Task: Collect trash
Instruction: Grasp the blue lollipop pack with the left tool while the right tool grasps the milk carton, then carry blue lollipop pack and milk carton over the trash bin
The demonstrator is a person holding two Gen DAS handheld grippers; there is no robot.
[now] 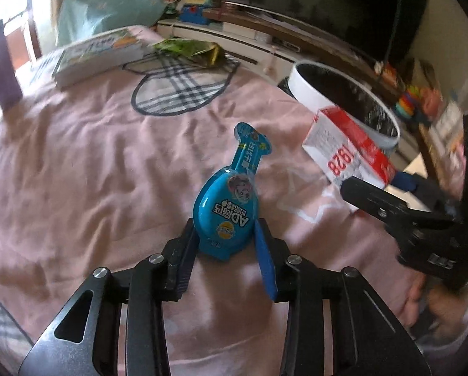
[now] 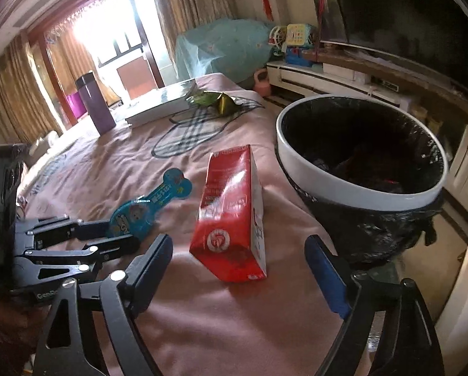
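Note:
A blue lollipop-shaped snack package [image 1: 224, 206] lies on the pink bedsheet [image 1: 93, 172], and my left gripper [image 1: 226, 244] is shut on its round lower end, one pad against each side. In the right wrist view the same blue package [image 2: 149, 206] sticks out of the left gripper [image 2: 121, 233]. A red and white carton [image 2: 231, 216] stands on the sheet between the wide-open fingers of my right gripper [image 2: 238, 242], with a gap on both sides. From the left wrist view, the carton [image 1: 343, 153] sits just ahead of the right gripper [image 1: 373, 181].
A white-rimmed bin with a black liner [image 2: 359, 189] stands close on the right of the carton, off the bed's edge. Farther back on the bed lie a crumpled green wrapper [image 2: 215, 100], a thick book [image 2: 158, 103] and an upright purple flask [image 2: 94, 106]. A TV cabinet [image 2: 328, 75] runs behind.

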